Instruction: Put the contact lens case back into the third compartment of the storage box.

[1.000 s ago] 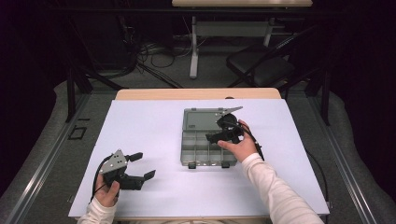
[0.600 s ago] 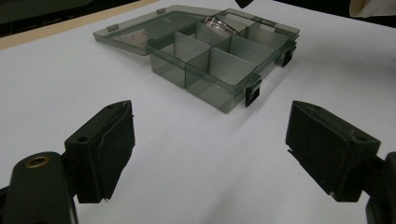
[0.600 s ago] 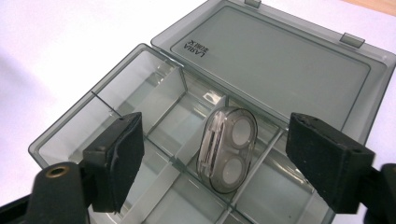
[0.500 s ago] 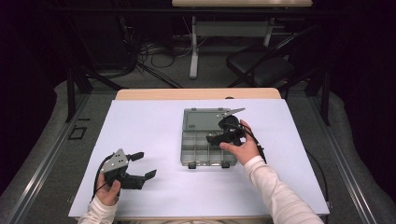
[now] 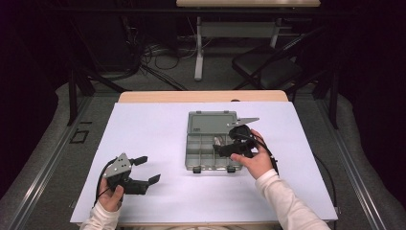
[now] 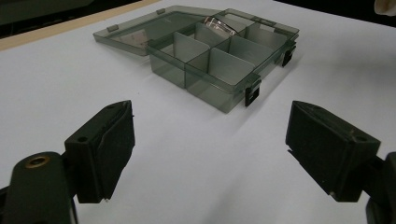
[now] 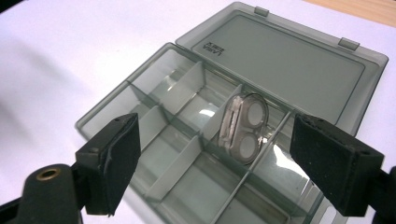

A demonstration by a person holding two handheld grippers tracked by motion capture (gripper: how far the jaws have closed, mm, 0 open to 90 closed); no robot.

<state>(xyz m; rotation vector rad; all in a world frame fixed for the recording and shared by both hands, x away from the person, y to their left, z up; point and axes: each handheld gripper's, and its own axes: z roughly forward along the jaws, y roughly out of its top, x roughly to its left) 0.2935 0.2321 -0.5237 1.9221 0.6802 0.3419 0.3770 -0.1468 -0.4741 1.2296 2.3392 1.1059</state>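
Observation:
A grey see-through compartment box (image 5: 198, 155) lies on the white table cover with its lid (image 5: 213, 123) flat open behind it. A small clear case with two white discs (image 7: 245, 127) stands on edge in a middle compartment against a divider, and it also shows as a small clear case (image 6: 218, 24). My right gripper (image 5: 221, 149) hovers over the box's right half, open, with its jaws on either side of the case and apart from it (image 7: 219, 158). My left gripper (image 5: 148, 169) rests open near the front left, pointing at the box (image 6: 219, 56), with nothing between its jaws (image 6: 217, 140).
The white cover (image 5: 158, 129) spans most of the wooden table (image 5: 201, 97). The box's two black latches (image 6: 252, 91) face the front edge. Behind the table stand a chair (image 5: 268, 72) and a desk leg with cables on the floor.
My right gripper has drifted slightly toward the front over the box. The left gripper has stayed in place.

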